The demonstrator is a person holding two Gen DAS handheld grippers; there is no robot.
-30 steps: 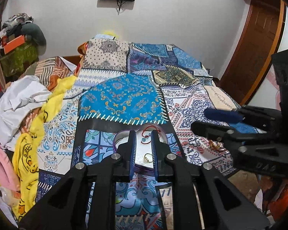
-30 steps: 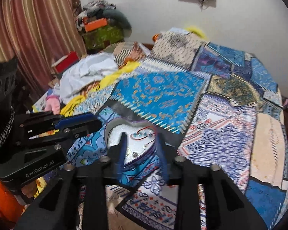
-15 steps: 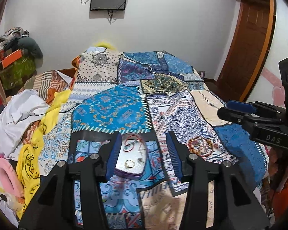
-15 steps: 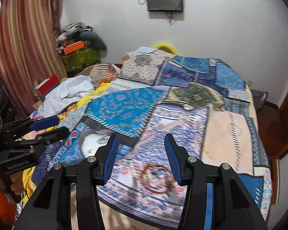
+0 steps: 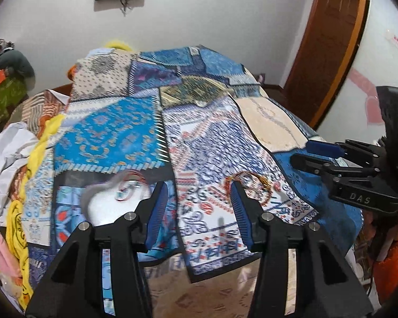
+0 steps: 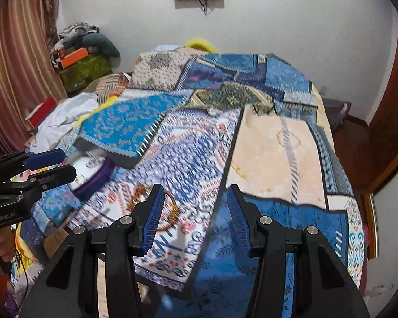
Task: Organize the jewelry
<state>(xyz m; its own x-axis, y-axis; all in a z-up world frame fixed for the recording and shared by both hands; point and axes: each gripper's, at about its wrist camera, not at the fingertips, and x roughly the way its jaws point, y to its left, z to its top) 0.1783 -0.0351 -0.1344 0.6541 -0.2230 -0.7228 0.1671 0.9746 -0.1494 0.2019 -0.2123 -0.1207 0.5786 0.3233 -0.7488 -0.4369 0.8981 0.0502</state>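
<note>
Left gripper (image 5: 197, 198), black angular frame, ribbed blue pads (image 5: 156, 212), silver screws (image 5: 131, 216), white "GenRobot.AI" lettering on its side, right gripper (image 6: 195, 206), same black build and blue pads, "DAS" on its flank, green light glowing, orange sleeve (image 5: 390, 270)

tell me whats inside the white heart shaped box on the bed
Inside the white box a red loop bracelet shows, blurred. The left claw's finger covers its near part, so anything else inside cannot be seen.
</note>
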